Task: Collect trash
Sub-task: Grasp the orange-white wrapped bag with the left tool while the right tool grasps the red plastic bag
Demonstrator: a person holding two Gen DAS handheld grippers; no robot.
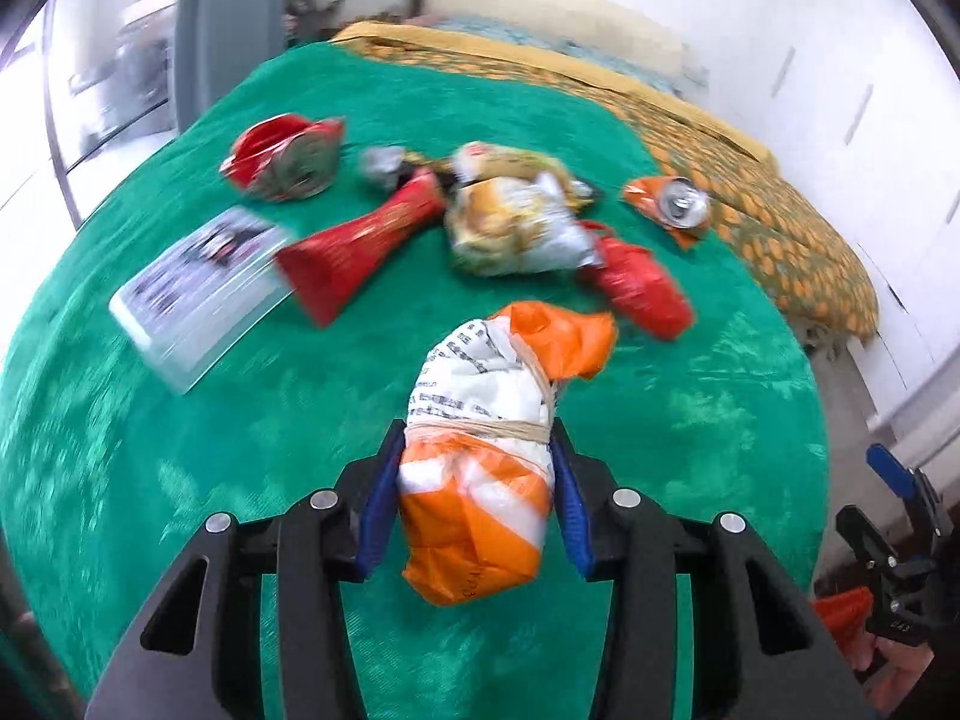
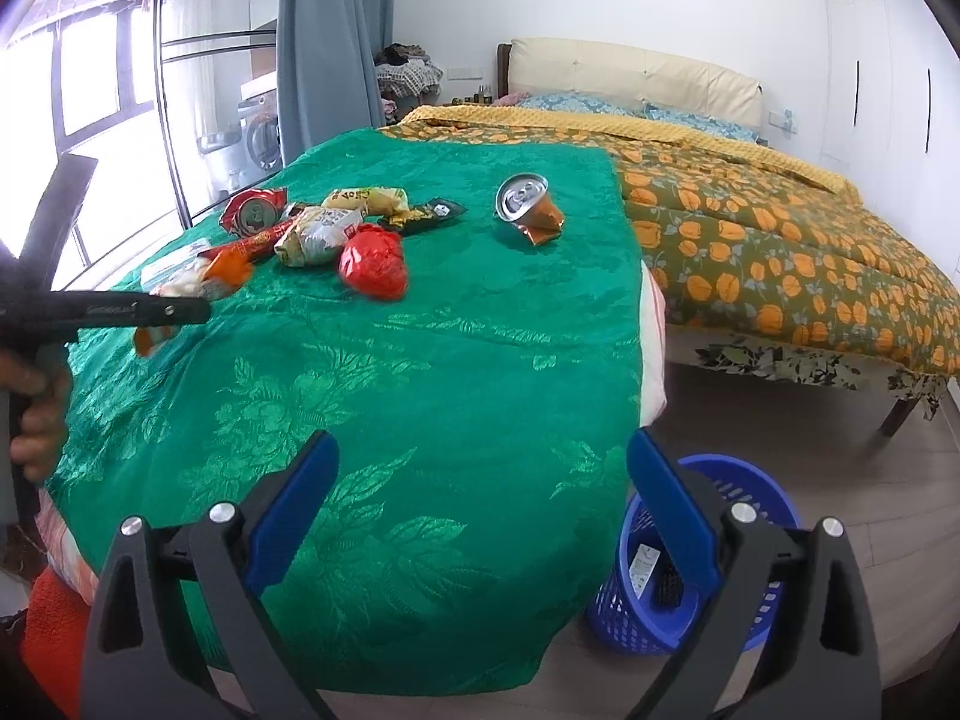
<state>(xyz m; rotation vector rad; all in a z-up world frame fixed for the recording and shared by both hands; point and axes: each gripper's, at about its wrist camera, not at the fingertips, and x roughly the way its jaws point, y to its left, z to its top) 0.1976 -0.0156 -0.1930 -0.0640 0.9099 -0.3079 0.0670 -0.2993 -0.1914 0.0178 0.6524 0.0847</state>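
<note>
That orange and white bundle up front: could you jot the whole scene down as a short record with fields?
held item: orange and white bundle, tied with rubber bands
left tool: shut on the bundle, blue pads against its sides
right tool: open, empty, over the near edge of the green cover
still on the cover: red can, orange can, red wrapper, snack bags
bin: blue basket on the floor beside the table

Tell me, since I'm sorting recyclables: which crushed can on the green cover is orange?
The orange can, lying alone nearest the pumpkin-print quilt, silver top showing. The red can sits on the far side of the wrapper pile.
</note>
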